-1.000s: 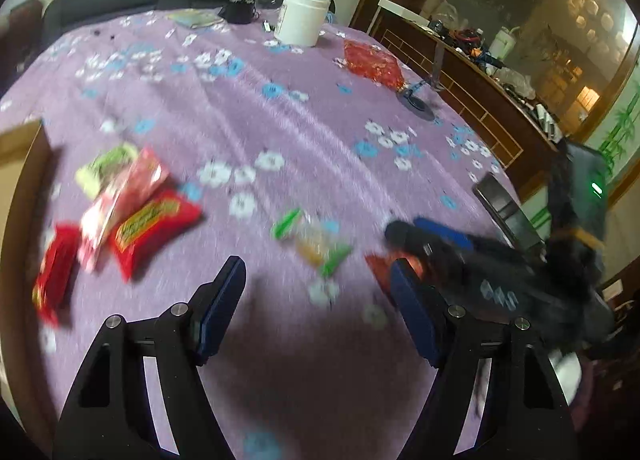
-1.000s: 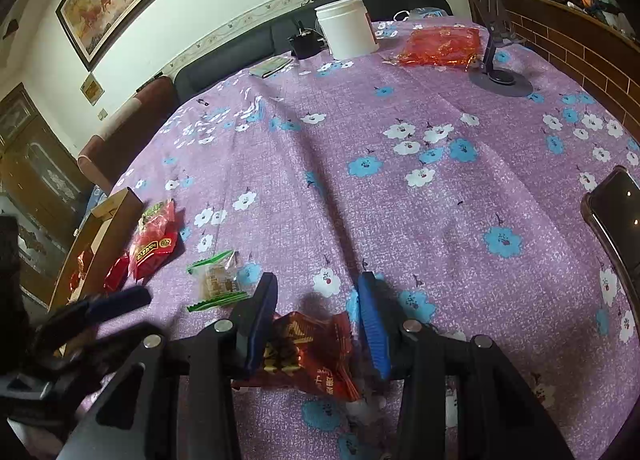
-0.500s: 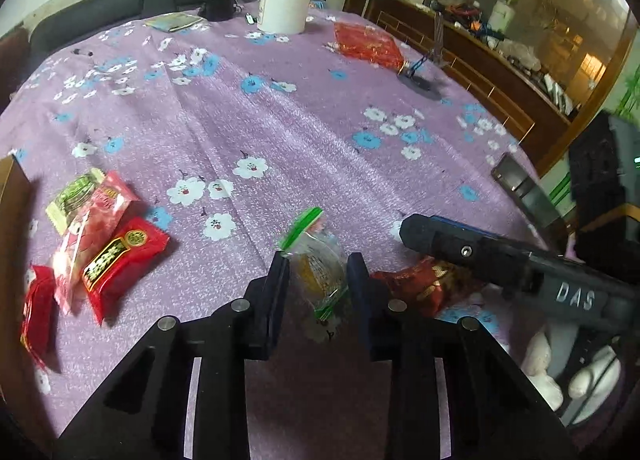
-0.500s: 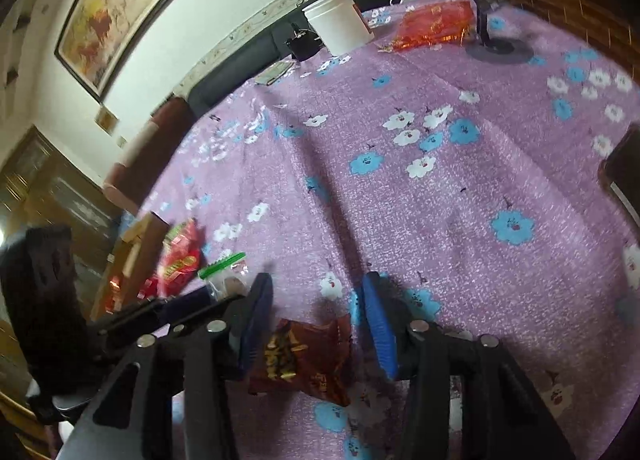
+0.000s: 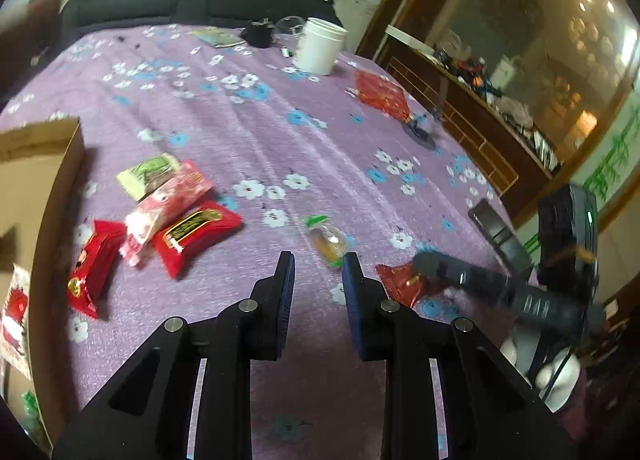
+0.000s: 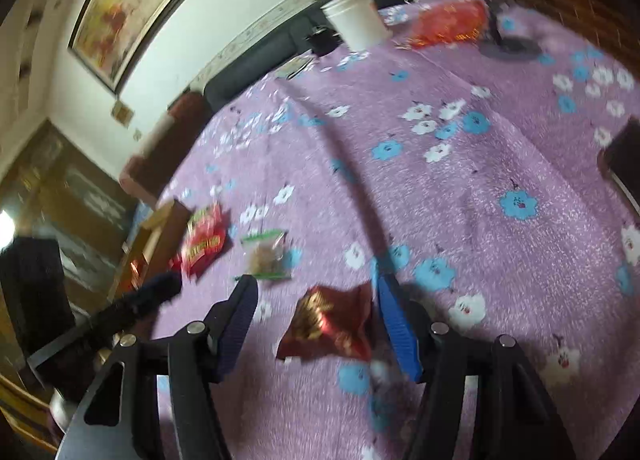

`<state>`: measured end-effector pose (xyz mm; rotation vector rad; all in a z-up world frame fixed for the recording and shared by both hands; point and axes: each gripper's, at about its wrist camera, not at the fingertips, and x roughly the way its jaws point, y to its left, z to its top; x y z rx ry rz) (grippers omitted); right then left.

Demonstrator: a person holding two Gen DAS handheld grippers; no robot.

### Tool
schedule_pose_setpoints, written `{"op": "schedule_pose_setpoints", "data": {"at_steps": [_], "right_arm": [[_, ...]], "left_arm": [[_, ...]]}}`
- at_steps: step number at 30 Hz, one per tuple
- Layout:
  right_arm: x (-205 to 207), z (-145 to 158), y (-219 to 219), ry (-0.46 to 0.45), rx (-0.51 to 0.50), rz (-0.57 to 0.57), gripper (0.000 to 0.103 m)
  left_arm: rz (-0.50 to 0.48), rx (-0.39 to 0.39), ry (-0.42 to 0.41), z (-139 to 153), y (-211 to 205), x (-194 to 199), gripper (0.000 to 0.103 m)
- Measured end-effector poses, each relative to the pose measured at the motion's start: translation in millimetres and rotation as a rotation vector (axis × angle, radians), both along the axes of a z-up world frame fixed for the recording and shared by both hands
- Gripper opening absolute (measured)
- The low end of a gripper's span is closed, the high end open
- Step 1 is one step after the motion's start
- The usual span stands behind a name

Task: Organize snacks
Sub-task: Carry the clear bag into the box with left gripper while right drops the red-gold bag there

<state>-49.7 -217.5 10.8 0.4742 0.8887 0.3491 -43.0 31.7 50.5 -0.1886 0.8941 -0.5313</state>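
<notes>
My left gripper (image 5: 317, 264) has its jaws a narrow gap apart with nothing between them; a clear green-edged snack bag (image 5: 326, 240) lies on the cloth just beyond its right fingertip. My right gripper (image 6: 314, 292) is open, its fingers on either side of a dark red snack packet (image 6: 330, 322) lying on the cloth. The same clear bag (image 6: 266, 256) lies left of it. Several red, pink and green packets (image 5: 176, 211) lie near a cardboard box (image 5: 36, 187) at the left.
A white tub (image 5: 322, 45), a red bag (image 5: 380, 93) and a phone stand (image 5: 420, 131) sit at the table's far side. A dark phone (image 5: 496, 227) lies near the right edge. The box holds more packets (image 5: 14, 312).
My left gripper pulled back and up from around the clear bag, which stays on the cloth. My right gripper opened wider around the dark red packet.
</notes>
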Motion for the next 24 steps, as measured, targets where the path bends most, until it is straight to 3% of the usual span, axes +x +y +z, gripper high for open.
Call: {"op": "schedule_pose_setpoints", "data": {"at_steps": [4, 6, 7, 14, 20, 22, 23, 24], "right_arm": [[3, -1, 33, 0.004, -0.202, 0.044, 0.063], [3, -1, 43, 0.0, -0.28, 0.048, 0.042], [3, -2, 44, 0.0, -0.295, 0.046, 0.041], [3, -10, 9, 0.002, -0.108, -0.026, 0.037], [2, -9, 10, -0.001, -0.105, -0.015, 0.037], [2, -9, 11, -0.003, -0.108, -0.011, 0.037], [2, -9, 11, -0.003, -0.106, -0.011, 0.037], [2, -9, 10, -0.002, -0.103, -0.011, 0.037]], "left_arm": [[0.029, -0.073, 0.049, -5, 11, 6, 0.023], [0.037, -0.071, 0.056, -6, 13, 7, 0.023], [0.04, -0.067, 0.056, -6, 12, 7, 0.023], [0.025, -0.006, 0.075, -10, -16, 23, 0.023], [-0.01, 0.099, 0.08, -22, -51, 44, 0.023], [-0.017, 0.14, 0.073, -28, -60, 47, 0.03], [-0.026, 0.168, 0.07, -32, -66, 49, 0.044], [-0.034, 0.187, 0.063, -35, -70, 48, 0.049]]}}
